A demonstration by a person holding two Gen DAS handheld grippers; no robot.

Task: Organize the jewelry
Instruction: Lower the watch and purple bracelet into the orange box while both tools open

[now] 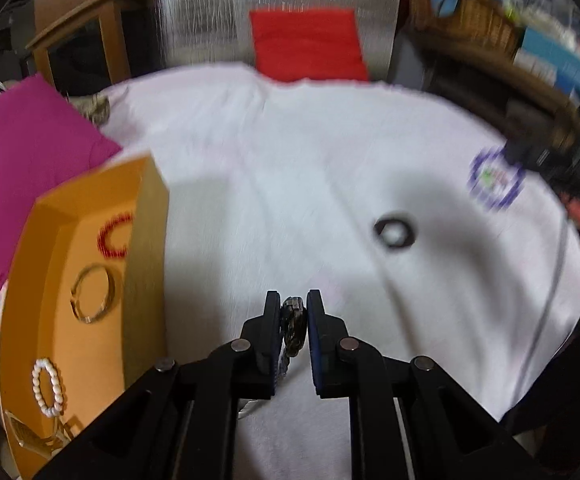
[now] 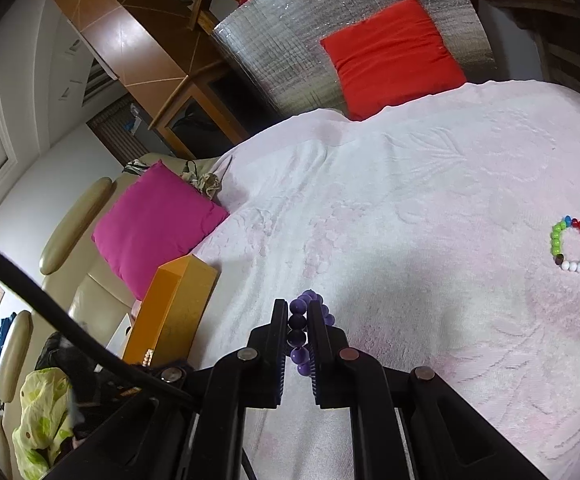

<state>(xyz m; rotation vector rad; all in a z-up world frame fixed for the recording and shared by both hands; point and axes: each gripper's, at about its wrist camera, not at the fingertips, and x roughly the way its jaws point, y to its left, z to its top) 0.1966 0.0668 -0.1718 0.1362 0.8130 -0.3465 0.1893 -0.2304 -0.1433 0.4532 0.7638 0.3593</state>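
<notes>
Holding two pieces at once: left gripper point(image 1: 293, 312), lower centre of its view, jaws pinched on a dark metallic bracelet point(image 1: 293, 330); right gripper point(image 2: 298, 318), lower centre of its view, jaws clamped on a purple bead bracelet point(image 2: 305, 322). Orange tray point(image 1: 46, 312), left edge of the left view, already stocked — red bead bracelet point(image 1: 113, 236), gold bangle point(image 1: 92, 294), white pearl bracelet point(image 1: 48, 388), plus a gold-coloured item at the lower corner, too blurred to name. Remaining loose on the white bedspread point(image 2: 409, 200): multicoloured bead bracelet point(image 2: 573, 245), right edge of the right view; dark ring-shaped piece point(image 1: 394, 233), right of centre in the left view. Judged past halfway — two in hand, two yet to collect.
</notes>
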